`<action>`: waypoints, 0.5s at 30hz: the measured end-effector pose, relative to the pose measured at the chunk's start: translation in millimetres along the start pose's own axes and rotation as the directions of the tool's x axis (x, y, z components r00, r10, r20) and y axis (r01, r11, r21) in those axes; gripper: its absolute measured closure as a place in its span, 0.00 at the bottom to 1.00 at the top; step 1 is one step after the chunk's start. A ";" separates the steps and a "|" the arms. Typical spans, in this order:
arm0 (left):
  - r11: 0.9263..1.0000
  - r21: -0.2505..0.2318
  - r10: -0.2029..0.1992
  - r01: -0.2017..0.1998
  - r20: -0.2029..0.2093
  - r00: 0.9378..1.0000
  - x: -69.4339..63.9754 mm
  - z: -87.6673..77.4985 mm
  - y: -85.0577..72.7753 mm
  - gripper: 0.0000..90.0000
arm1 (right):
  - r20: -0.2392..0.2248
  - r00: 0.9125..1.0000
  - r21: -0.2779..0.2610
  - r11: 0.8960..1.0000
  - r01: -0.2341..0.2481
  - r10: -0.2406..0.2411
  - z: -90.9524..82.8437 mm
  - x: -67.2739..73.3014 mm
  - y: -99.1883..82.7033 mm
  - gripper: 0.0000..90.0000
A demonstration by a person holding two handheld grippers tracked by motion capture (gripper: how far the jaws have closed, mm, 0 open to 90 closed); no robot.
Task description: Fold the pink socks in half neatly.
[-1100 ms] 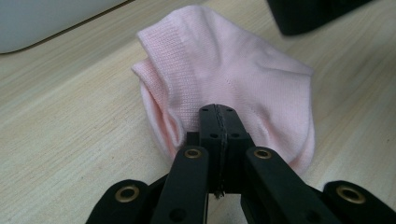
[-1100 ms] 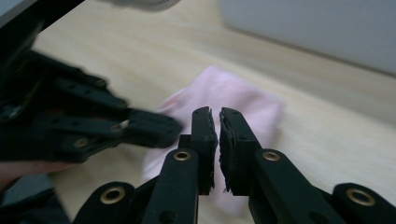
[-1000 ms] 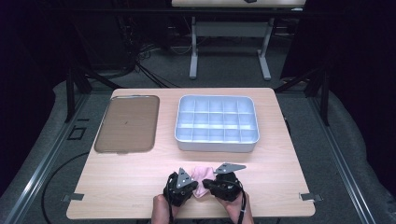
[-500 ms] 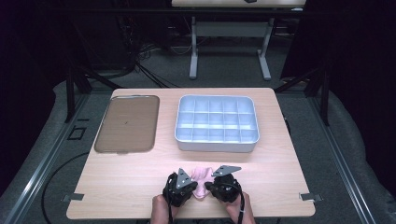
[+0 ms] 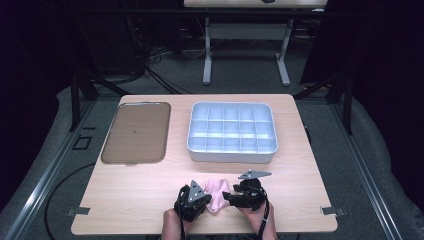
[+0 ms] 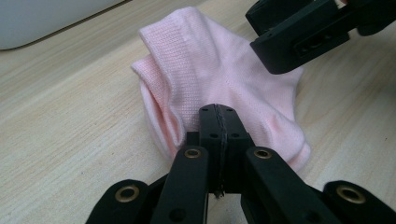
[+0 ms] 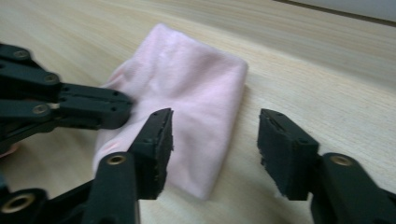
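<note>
- Flat brown rectangular tray [image 5: 135, 132] with rounded corners, far left part of the light wooden table [image 5: 310, 170]; a tiny speck on its surface, too small to identify.
- White plastic organiser box [image 5: 231, 132] split into a grid of small compartments, just right of the tray, well apart from the grippers, on the table's far half.
- Left gripper [image 5: 196, 199], black, grey three-cornered plate on top, near table edge left of centre. Person's hand [image 5: 172, 222] comes in from the bottom.
- Left gripper view: jaws pressed fully together, tips sitting on the near edge of the small pink knitted sock [image 6: 210, 74]. Looks like a pinch of the sock's fabric is clamped between the pads, though the closed tips hide the exact contact.
- Sock lies flat on the table near the front edge, between the two grippers, folded over on itself; ribbed cuff end points away in the left gripper view. High view: sock [image 5: 218, 192] in front of the organiser box, apart from it.
- Right gripper [image 5: 235, 197], black, grey plate on top, just right of the sock, held by the person's other hand [image 5: 262, 222].
- Right gripper view: right gripper [image 7: 214, 149] jaws stand apart at a medium gap, having just been opening. One edge of the sock [image 7: 196, 98] lies between and beneath them; pads not pressing on it. One jaw hangs over the fabric, the other over bare wood.
- Same view: left gripper [image 7: 125, 106] comes in from the left edge, its tip on the sock.
</note>
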State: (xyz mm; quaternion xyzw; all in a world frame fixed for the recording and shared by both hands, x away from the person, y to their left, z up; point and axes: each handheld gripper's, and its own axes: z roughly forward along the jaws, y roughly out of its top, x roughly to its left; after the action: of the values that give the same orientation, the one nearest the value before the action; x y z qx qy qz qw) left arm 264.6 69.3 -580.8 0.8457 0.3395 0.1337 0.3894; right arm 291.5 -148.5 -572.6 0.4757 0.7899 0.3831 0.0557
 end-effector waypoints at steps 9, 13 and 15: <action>1.000 -0.005 0.001 -0.001 0.001 1.000 0.5 0.3 -0.4 1.00 | 0.097 0.995 0.053 0.998 0.031 -0.036 9.0 8.1 7.1 0.47; 1.000 -0.006 -0.001 0.001 0.002 1.000 0.2 0.5 -0.3 1.00 | 0.084 0.995 0.075 0.996 0.049 -0.055 8.8 7.8 9.2 0.57; 1.000 -0.004 0.004 -0.004 -0.001 1.000 0.0 0.4 -0.1 1.00 | 0.080 0.995 0.089 0.995 0.055 -0.062 9.3 9.1 10.8 0.63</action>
State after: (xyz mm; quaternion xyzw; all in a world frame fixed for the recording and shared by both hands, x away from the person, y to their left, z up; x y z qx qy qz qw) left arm 264.7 69.1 -581.1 0.8455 0.3376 0.1358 0.3907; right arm 298.4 -133.5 -569.6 0.4696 0.8164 0.3267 0.0790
